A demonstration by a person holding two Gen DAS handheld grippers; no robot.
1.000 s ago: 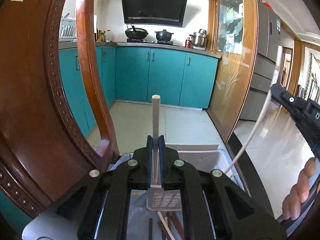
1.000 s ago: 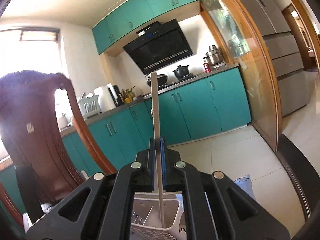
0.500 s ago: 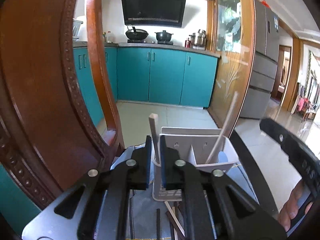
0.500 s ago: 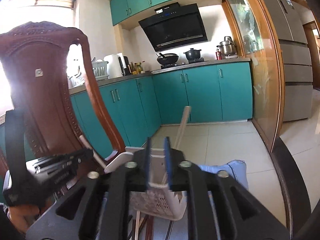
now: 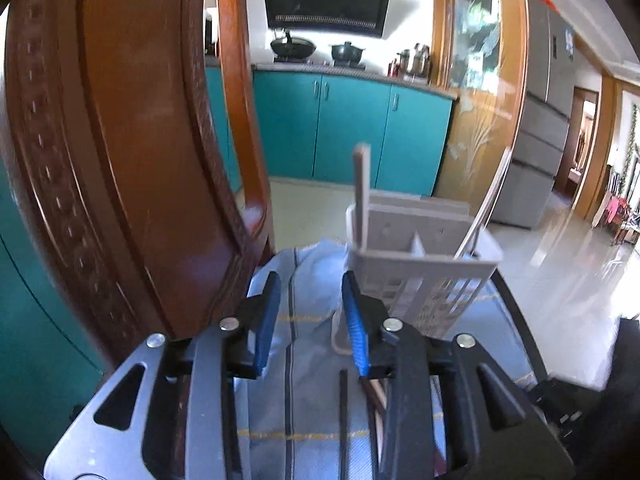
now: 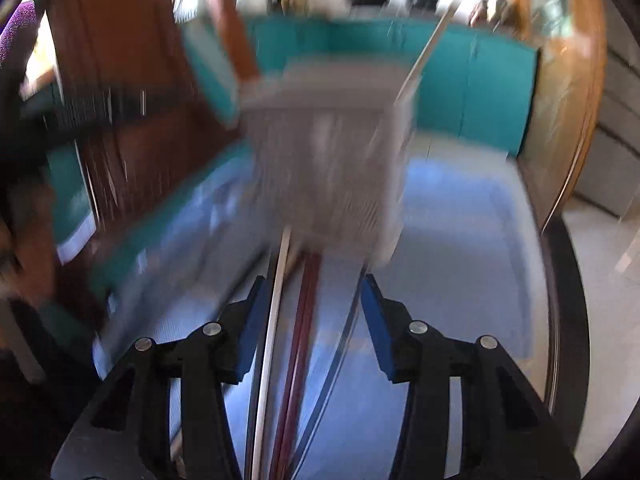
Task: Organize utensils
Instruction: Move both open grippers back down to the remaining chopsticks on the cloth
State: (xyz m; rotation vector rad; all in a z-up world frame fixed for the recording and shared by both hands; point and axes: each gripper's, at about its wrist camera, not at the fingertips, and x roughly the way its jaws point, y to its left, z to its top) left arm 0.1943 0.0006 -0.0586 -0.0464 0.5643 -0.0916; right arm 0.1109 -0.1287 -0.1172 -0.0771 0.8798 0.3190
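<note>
Each camera sits behind its own tool and looks forward and downward along the fingers. The left view faces the basket at 1 o'clock, close by, with kitchen cabinets beyond. The right view, blurred, faces the same basket at 12 o'clock. Both share the blue cloth.

The left tool tilts downward, its jaws opening with nothing between the blue pads. The right tool, blurred, seems pitched more steeply, jaws likewise opening and unloaded.
</note>
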